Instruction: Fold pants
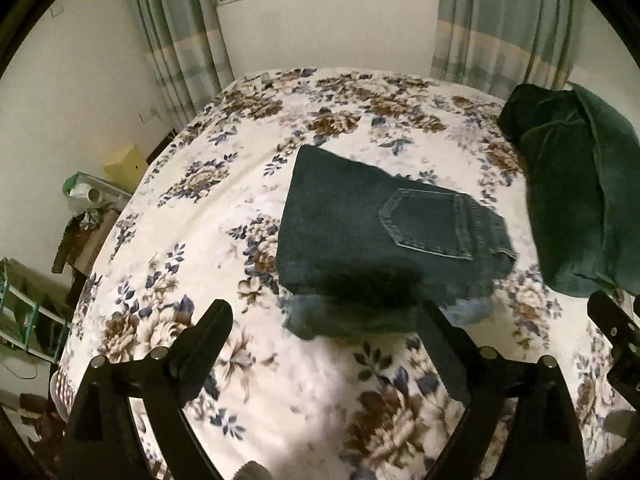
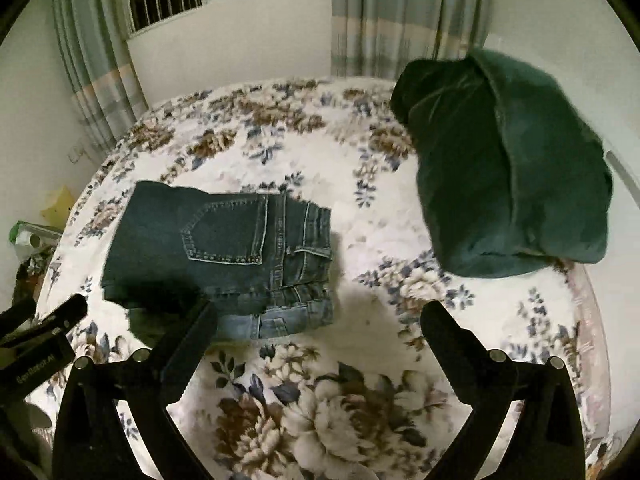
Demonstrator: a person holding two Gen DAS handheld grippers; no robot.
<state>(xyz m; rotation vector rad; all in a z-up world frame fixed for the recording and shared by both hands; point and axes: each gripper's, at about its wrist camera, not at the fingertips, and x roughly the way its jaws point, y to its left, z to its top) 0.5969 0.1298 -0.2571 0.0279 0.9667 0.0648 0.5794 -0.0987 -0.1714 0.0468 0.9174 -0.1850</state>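
Twice looked, once from each wrist. Found the pants (image 1: 380, 232) lying on the bed (image 1: 200, 240) as a compact folded stack, back pocket on top, waistband turned toward the right side, well apart from a dark green bundle (image 1: 580, 200) at the far right of the bed. Noticed a paler lower layer sticking out along the near edge, not in line with the upper layer.

Found the left hand-held gripper (image 1: 324, 312) spread wide and holding nothing, hovering just before the near edge of the stack. Found the right hand-held gripper (image 2: 322, 310) also wide and empty, a little to the right of the stack, above bare bedcover. Could not confirm any contact with the cloth.

Judged the folding nearly finished, with only tidying left. Thought it best to pinch the sticking-out near edge low, through all its layers, and slide it under the top layer rather than lift it. Thought it wise also to press the top flat from the other side meanwhile, against unfolding, and to open fully before drawing away, given stiff denim likely to spring back and soft bedding giving little support.
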